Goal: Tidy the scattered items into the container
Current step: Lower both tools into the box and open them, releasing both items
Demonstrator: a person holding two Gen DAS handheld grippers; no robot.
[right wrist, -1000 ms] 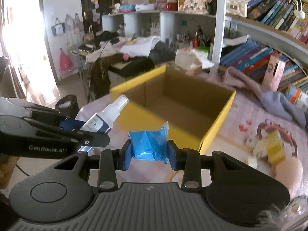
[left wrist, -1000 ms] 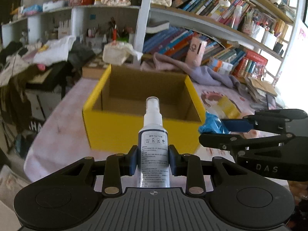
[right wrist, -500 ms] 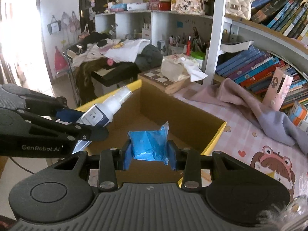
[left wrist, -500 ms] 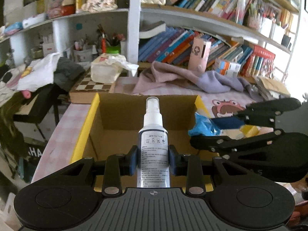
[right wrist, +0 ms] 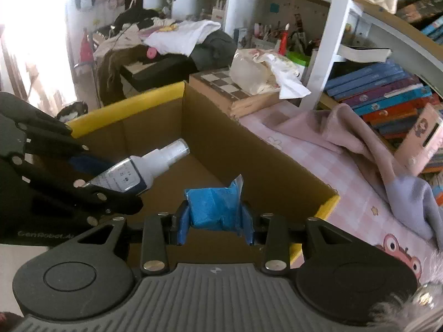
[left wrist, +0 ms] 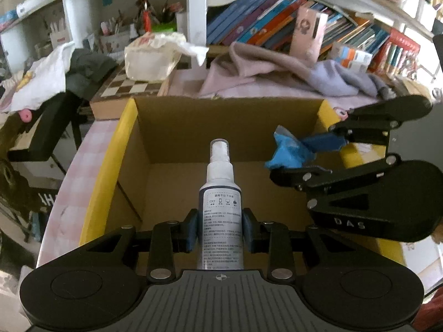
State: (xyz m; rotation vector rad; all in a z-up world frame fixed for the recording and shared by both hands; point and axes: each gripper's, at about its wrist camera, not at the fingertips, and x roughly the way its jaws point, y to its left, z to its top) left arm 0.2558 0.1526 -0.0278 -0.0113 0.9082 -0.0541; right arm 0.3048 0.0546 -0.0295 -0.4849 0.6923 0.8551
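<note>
My left gripper (left wrist: 220, 228) is shut on a white spray bottle (left wrist: 220, 193) with a dark label, held upright over the open yellow cardboard box (left wrist: 110, 166). My right gripper (right wrist: 215, 221) is shut on a crumpled blue packet (right wrist: 214, 207), also over the box (right wrist: 249, 155). In the left wrist view the right gripper (left wrist: 304, 152) comes in from the right with the packet (left wrist: 288, 152). In the right wrist view the left gripper (right wrist: 91, 177) comes in from the left with the bottle (right wrist: 144, 168). The box's brown floor is bare where it shows.
The box stands on a pink checked table (right wrist: 318, 160). A pink-grey cloth (left wrist: 290, 74) lies behind it. A chessboard box (left wrist: 124, 91) with a plastic-wrapped bundle (left wrist: 155, 55) stands at the back left. Bookshelves (left wrist: 277, 27) line the back.
Both grippers have moved forward from in front of the box to above its opening, still holding the bottle and the blue packet.
</note>
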